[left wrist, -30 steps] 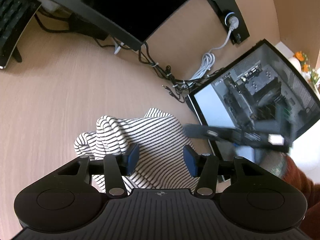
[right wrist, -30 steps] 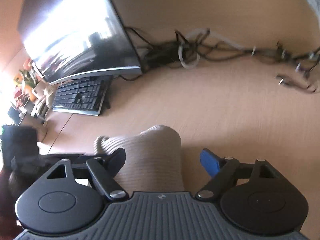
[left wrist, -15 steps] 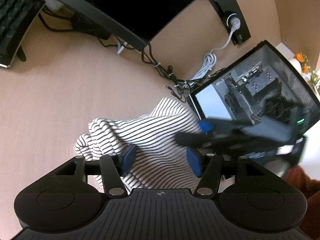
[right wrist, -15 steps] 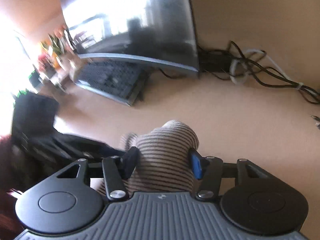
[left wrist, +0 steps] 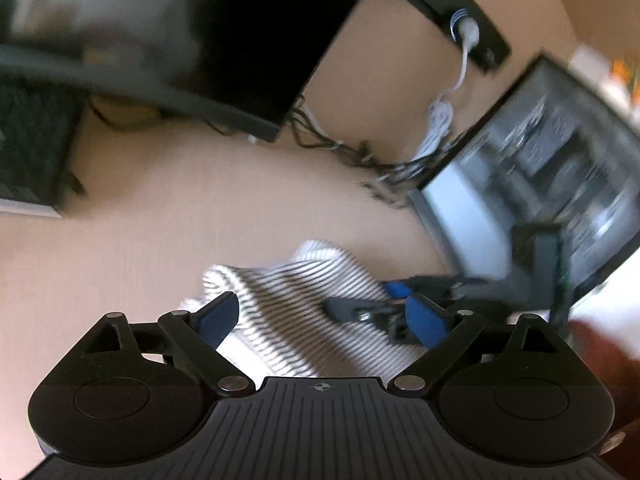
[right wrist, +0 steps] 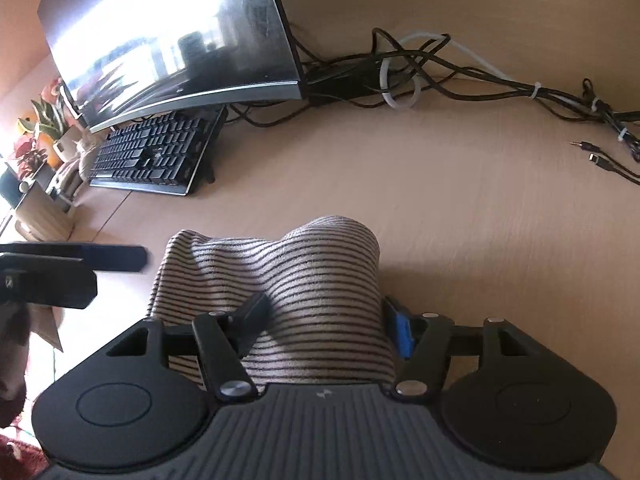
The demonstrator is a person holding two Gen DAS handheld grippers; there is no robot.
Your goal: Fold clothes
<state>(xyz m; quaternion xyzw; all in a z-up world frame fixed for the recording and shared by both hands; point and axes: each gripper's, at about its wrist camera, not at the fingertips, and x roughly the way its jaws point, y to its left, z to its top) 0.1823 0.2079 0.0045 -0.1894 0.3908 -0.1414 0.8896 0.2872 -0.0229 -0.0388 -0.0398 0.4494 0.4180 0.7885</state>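
A black-and-white striped garment [left wrist: 304, 304] lies bunched on the wooden desk [left wrist: 160, 248]. My left gripper [left wrist: 320, 316] is open, its jaws spread wide over the cloth. In the right wrist view the garment [right wrist: 320, 276] bulges up between the blue pads of my right gripper [right wrist: 326, 320], whose jaws press the cloth from both sides. The right gripper also shows in the left wrist view [left wrist: 384, 304], at the garment's right side. The left gripper shows in the right wrist view [right wrist: 72, 268], left of the garment.
A curved monitor [right wrist: 172, 40] and a black keyboard [right wrist: 152, 156] stand at the back left. Tangled cables [right wrist: 440, 72] run along the back of the desk. A computer case with a glass side [left wrist: 540, 184] stands to the right. Potted plants [right wrist: 44, 120] sit far left.
My left gripper's jaws have opened wide from their earlier grip on the cloth. My right gripper has closed in on the garment's bulge and swung its view to the right. The left view is blurred by motion.
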